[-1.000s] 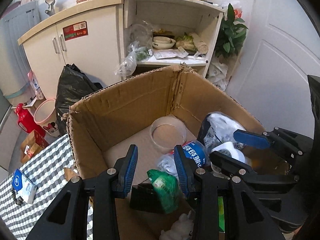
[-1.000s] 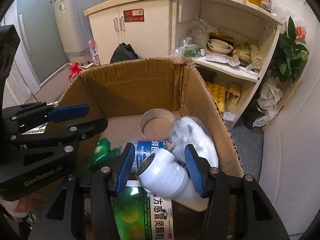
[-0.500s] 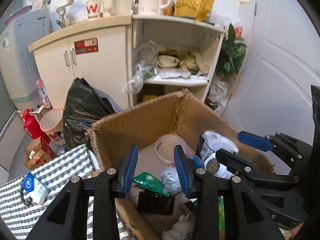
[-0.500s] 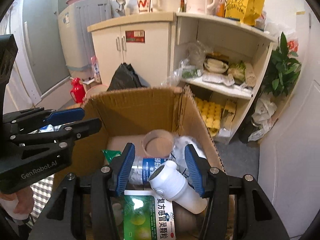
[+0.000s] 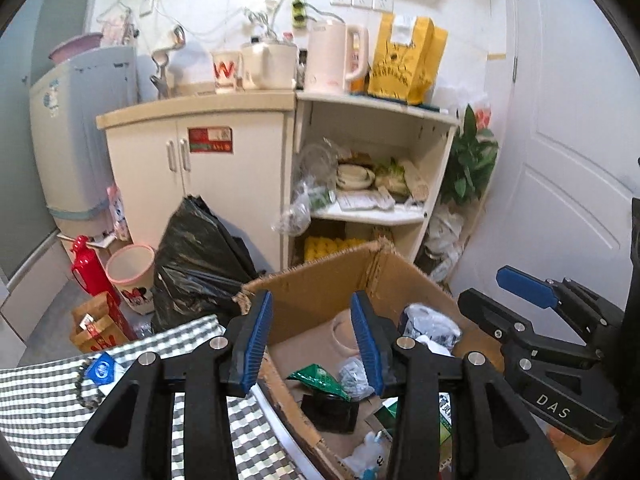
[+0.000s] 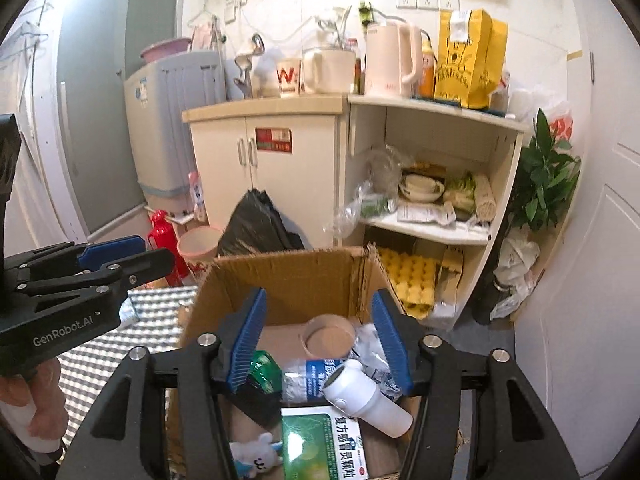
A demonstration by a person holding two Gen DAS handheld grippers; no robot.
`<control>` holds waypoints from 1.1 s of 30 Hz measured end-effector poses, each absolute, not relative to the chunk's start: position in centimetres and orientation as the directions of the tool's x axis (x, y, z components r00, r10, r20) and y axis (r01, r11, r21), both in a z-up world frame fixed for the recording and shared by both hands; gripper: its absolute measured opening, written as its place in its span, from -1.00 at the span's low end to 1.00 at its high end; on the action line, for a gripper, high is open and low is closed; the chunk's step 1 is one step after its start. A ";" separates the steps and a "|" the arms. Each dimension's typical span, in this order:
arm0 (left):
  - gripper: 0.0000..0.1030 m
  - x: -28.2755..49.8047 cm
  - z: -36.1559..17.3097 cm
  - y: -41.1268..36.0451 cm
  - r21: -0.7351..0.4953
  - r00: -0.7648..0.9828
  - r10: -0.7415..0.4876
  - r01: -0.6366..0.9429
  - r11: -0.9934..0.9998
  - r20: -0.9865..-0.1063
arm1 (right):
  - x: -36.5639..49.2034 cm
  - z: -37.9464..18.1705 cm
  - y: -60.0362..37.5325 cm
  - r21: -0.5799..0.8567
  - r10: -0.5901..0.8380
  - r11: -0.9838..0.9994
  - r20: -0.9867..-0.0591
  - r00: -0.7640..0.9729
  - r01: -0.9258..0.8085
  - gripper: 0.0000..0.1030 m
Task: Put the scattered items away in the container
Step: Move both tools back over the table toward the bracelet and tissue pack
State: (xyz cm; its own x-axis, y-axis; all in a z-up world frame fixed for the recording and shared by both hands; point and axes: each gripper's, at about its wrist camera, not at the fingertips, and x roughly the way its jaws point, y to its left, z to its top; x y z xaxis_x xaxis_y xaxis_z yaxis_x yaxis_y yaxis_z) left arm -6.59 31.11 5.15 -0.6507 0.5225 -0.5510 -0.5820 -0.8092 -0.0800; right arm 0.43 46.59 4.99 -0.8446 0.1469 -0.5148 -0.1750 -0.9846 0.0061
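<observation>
An open cardboard box [image 5: 320, 284] [image 6: 296, 276] stands beside the checked table and holds several items: a white bottle [image 6: 366, 398], a tape roll [image 6: 328, 334], a water bottle [image 6: 308, 374], a green packet [image 5: 318, 376] [image 6: 264, 366], a green medicine box [image 6: 324, 446] and a small plush toy [image 6: 252, 454]. My left gripper [image 5: 312, 340] hangs open above the box's near left corner, nothing between its fingers. My right gripper [image 6: 318, 346] is open above the box contents, empty. On the table lie a blue packet [image 5: 102, 368] and a bead bracelet [image 5: 82, 388].
The checked tablecloth [image 5: 36, 408] spreads to the left of the box. Behind stand a white cabinet [image 5: 208, 184], open shelves [image 5: 372, 208], a black rubbish bag [image 5: 196, 256], a pink bin [image 5: 130, 272], a red flask [image 5: 86, 266] and a plant [image 5: 470, 160]. A hand [image 6: 40, 396] holds the left gripper.
Both grippers have risen and pulled back from the box, so it looks smaller and lower. The white bottle now lies free in the box.
</observation>
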 end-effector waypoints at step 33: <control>0.95 -2.4 9.1 13.7 -0.059 -0.845 0.304 -0.311 -0.949 -0.439 | 1.5 8.8 33.6 0.016 -0.041 -0.999 -0.379 -0.924 0.038 0.85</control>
State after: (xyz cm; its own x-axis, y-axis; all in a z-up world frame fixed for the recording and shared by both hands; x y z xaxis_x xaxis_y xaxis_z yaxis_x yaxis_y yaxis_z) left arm -2.37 13.68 9.13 -0.8451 0.3045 -0.4395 -0.3112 -0.9485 -0.0588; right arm 1.54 33.61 8.82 -0.9244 -0.0411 -0.3791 0.0379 -0.9992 0.0158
